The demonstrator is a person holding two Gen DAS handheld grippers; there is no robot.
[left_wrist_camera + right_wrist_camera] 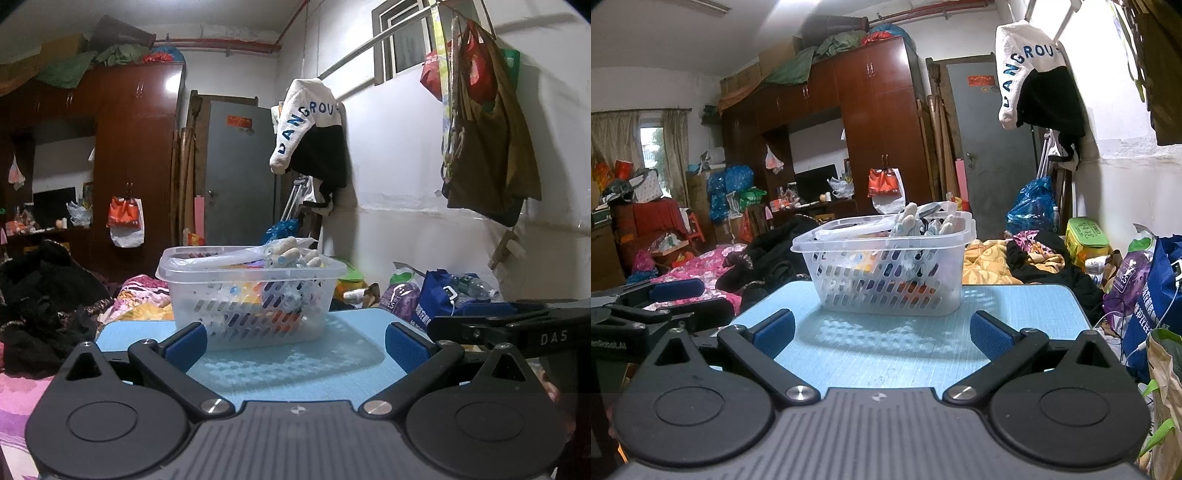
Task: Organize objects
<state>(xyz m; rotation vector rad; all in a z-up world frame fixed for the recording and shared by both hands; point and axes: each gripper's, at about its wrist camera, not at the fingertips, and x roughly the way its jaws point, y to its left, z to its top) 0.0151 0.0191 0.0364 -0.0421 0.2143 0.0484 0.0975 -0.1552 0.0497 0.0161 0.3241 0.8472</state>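
Basket [251, 295] full: gloves [291, 253], clutter.

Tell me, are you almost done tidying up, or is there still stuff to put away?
Looks nearly done. The clear basket on the blue table already holds gloves and other small things. Nothing is in hand: the left gripper and right gripper are both open. No loose items show on the table, so little seems left there.

basket [251, 295] contents jumbled behind perforated wall, unidentifiable.
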